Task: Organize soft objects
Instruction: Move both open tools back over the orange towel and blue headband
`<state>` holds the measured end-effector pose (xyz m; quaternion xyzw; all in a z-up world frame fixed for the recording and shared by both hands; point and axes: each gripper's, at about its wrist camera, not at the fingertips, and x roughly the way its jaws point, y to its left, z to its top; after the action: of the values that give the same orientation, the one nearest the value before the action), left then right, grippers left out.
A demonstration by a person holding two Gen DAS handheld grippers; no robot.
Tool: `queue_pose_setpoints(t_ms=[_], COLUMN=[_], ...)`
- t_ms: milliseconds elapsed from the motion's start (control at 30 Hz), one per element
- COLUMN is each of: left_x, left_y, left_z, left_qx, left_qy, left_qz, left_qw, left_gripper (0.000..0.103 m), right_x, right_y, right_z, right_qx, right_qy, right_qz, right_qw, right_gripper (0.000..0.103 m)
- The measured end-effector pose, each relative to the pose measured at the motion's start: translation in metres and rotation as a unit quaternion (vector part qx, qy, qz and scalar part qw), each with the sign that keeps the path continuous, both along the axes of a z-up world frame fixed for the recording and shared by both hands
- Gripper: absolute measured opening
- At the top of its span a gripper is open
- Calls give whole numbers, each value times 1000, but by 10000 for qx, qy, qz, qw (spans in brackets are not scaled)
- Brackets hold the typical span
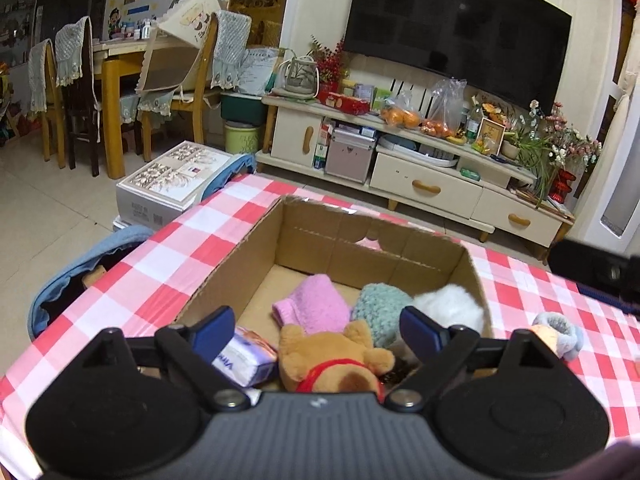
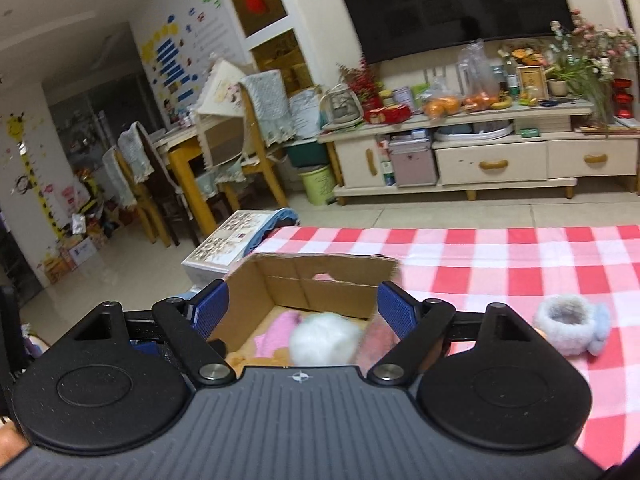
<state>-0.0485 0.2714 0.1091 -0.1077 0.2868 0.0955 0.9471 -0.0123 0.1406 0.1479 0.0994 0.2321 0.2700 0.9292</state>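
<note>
An open cardboard box (image 1: 240, 252) sits on the red-and-white checked tablecloth (image 1: 168, 256). Inside lie a pink fuzzy piece (image 1: 320, 300), a teal fuzzy piece (image 1: 380, 304), a white fluffy piece (image 1: 452, 304), a brown plush bear (image 1: 332, 360) and a tissue pack (image 1: 248, 356). My left gripper (image 1: 318, 330) is open above the bear. My right gripper (image 2: 302, 310) is open over the box (image 2: 332, 280), with the white fluffy piece (image 2: 324, 342) blurred between its fingers. A grey-blue fuzzy ring (image 2: 568, 326) lies on the cloth right of the box; it also shows in the left wrist view (image 1: 560, 334).
A TV stand (image 1: 420, 176) with clutter and a TV (image 1: 456, 28) stand beyond the table. A dining table with chairs (image 1: 120, 80) is far left. A white carton (image 1: 172, 184) sits on the floor by the table's far left corner. Blue fabric (image 1: 80, 272) hangs off the left edge.
</note>
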Motion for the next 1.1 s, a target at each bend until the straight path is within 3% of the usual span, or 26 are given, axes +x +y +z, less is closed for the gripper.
queue_pose_setpoints(t_ms=[367,1100], left_x=[-25,-90], left_y=[-37,-152], left_z=[23,66], left_qx=[41,302], left_qy=[-228,-624], left_qz=[-236,-1056], left_qw=[9995,9920], left_gripper=[93,94], right_x=[-43,-146], right_y=[-46,-149], right_z=[4,22], right_qx=[-162,-276], right_qy=[-142,-369], right_qz=[-600,-1549], right_qw=[9980,9869], right_gripper=[103,103])
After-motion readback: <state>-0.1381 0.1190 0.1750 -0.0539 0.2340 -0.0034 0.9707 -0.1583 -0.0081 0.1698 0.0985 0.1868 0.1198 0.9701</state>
